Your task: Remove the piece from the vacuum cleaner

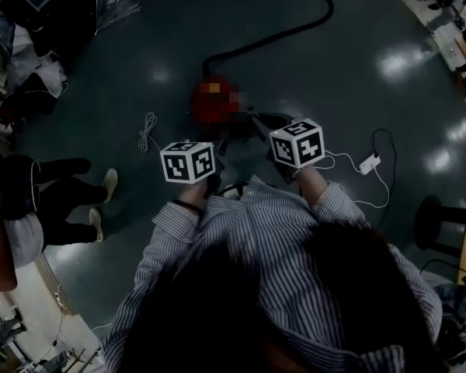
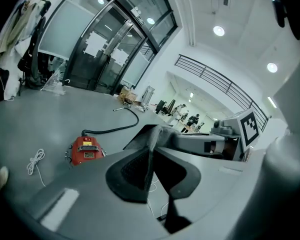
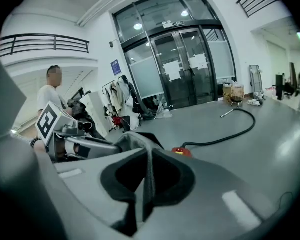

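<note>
The red vacuum cleaner [image 1: 213, 99] sits on the dark floor ahead of me, and its black hose [image 1: 295, 29] curves away to the far side. It also shows as a red body [image 2: 86, 150] in the left gripper view and as a small red patch [image 3: 181, 151] in the right gripper view. A thin grey, felt-like piece [image 1: 264, 121] hangs in the air between my two grippers, off the vacuum. My left gripper [image 2: 151, 164] is shut on one edge of the piece [image 2: 157, 136]. My right gripper [image 3: 149, 174] is shut on the other edge [image 3: 135, 141].
A coiled white cord [image 1: 147, 130] lies left of the vacuum. A white plug block with its cable [image 1: 369, 162] lies to the right. A person's legs [image 1: 54, 193] are at the left, and a black stool [image 1: 435, 216] at the right. Glass doors [image 3: 185, 59] stand far behind.
</note>
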### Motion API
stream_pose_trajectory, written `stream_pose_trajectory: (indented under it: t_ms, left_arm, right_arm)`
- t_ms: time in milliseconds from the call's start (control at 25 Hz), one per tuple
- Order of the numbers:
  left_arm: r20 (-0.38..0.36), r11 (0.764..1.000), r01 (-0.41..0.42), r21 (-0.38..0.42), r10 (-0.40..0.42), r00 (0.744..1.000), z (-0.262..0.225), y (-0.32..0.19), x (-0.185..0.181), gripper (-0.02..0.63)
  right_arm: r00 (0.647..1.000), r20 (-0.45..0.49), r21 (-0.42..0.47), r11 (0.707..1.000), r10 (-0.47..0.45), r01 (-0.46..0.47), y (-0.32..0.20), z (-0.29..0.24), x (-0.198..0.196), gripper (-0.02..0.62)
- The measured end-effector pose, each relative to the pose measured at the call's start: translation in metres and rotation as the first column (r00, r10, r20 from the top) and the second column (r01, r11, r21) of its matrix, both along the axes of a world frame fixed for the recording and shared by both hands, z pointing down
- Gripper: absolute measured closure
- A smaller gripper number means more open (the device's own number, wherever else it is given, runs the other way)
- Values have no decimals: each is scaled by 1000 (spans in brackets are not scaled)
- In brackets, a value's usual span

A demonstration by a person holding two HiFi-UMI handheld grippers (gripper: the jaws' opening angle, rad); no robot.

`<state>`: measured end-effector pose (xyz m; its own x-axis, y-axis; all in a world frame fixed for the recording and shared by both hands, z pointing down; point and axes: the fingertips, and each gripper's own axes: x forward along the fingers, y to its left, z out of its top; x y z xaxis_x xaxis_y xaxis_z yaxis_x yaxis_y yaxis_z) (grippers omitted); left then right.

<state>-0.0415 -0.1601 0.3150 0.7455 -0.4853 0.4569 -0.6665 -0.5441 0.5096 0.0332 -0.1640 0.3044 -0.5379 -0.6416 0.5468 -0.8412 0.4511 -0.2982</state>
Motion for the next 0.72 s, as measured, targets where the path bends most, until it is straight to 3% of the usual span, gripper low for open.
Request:
stream_pose_trajectory:
  t_ms: [720]
  left_arm:
    - [-10,999,-21,-40,20,1000,6,0,15,575]
  right_arm:
    - [999,41,-21,1000,14,-14,8,9,13,572]
